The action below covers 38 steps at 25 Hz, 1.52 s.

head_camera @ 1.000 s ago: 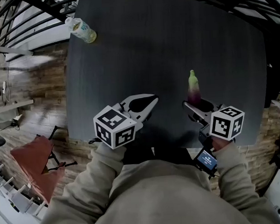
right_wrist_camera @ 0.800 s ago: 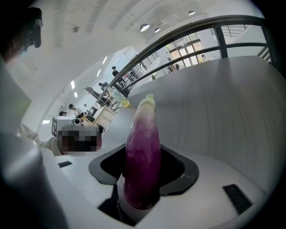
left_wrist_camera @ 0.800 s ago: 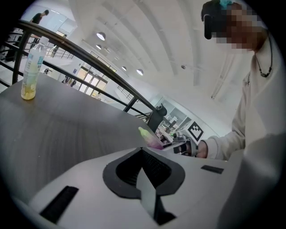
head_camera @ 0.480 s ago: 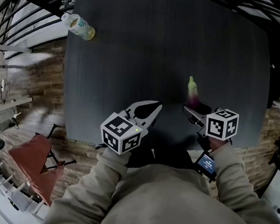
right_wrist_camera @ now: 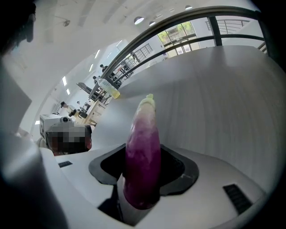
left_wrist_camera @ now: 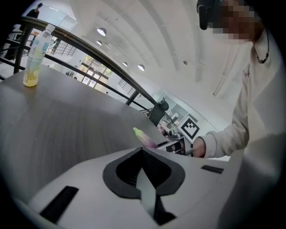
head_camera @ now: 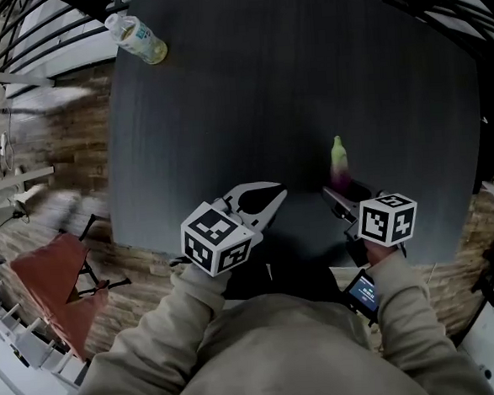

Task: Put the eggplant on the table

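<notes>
A purple eggplant (head_camera: pixel 339 162) with a pale green tip sticks up and forward out of my right gripper (head_camera: pixel 346 187), which is shut on its lower purple half. In the right gripper view the eggplant (right_wrist_camera: pixel 143 152) fills the gap between the jaws, above the dark grey table (head_camera: pixel 264 81). The grip hovers over the table's near right part. My left gripper (head_camera: pixel 271 206) is beside it on the left, shut with nothing held, its pads meeting in a seam. From the left gripper view the eggplant (left_wrist_camera: pixel 144 137) shows to the right.
A plastic bottle (head_camera: pixel 139 38) with yellowish liquid stands at the table's far left corner, and the bottle (left_wrist_camera: pixel 35 56) also shows in the left gripper view. A red chair (head_camera: pixel 54 273) is on the floor at left. Railings run beyond the far edge.
Both grippers have sunk toward the table near its front edge. The right one still holds the eggplant; the left one stays shut.
</notes>
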Motion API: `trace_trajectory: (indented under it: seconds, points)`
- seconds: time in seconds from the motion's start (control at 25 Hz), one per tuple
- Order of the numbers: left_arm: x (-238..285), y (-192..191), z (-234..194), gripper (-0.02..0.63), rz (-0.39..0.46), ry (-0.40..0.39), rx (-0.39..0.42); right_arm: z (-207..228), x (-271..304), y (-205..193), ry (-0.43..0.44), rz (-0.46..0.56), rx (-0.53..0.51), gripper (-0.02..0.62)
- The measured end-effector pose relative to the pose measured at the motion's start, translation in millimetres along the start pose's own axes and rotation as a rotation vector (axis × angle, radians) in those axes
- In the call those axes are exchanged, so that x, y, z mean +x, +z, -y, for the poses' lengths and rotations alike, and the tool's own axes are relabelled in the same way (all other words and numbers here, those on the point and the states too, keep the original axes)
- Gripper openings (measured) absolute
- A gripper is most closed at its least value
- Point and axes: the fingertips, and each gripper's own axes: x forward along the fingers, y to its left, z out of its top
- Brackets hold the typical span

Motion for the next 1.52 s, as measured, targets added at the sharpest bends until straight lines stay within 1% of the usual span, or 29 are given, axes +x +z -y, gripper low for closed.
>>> trace_trajectory:
  seconds: [0.16,0.36,0.52,0.68,1.0,1.2,1.32,1.44,1.52]
  points:
    - [-1.7,-3.0,2.9,0.005,-0.009,-0.002,0.013,10.2,7.6,-4.7,-0.040,-0.016,-0.012,0.222]
    - [-4.8,-3.2,6.5,0.005,-0.010,-0.010,0.011,19.3,10.2,-17.4,-0.086,-0.068,-0.018,0.222]
    - [-6.9,-5.7,4.0,0.005,-0.007,-0.007,0.001,24.7,12.9,-19.9,-0.110,-0.069,-0.003,0.222]
    - [-7.7,-5.0,6.4,0.005,0.002,-0.020,-0.016,25.6,13.0,-18.7,-0.112,-0.064,0.012,0.222]
    - [-7.8,-8.2,10.7,0.005,-0.006,-0.025,-0.017,33.1,11.1,-27.2,-0.134,-0.095,0.028,0.226]
    - [-13.9,-10.6,4.8,0.005,-0.011,-0.013,-0.028,36.8,13.2,-27.5,-0.155,-0.112,0.030,0.256]
    - [-16.1,-10.6,1.1,0.005,-0.011,-0.007,-0.034,35.2,13.3,-26.7,-0.148,-0.113,0.024,0.281]
    - [-17.5,-7.9,0.4,0.005,-0.005,-0.004,-0.039,33.3,14.5,-25.5,-0.141,-0.112,0.015,0.287]
    - [-17.0,-4.3,3.9,0.005,0.006,-0.004,-0.040,35.2,13.2,-25.1,-0.137,-0.107,0.028,0.288]
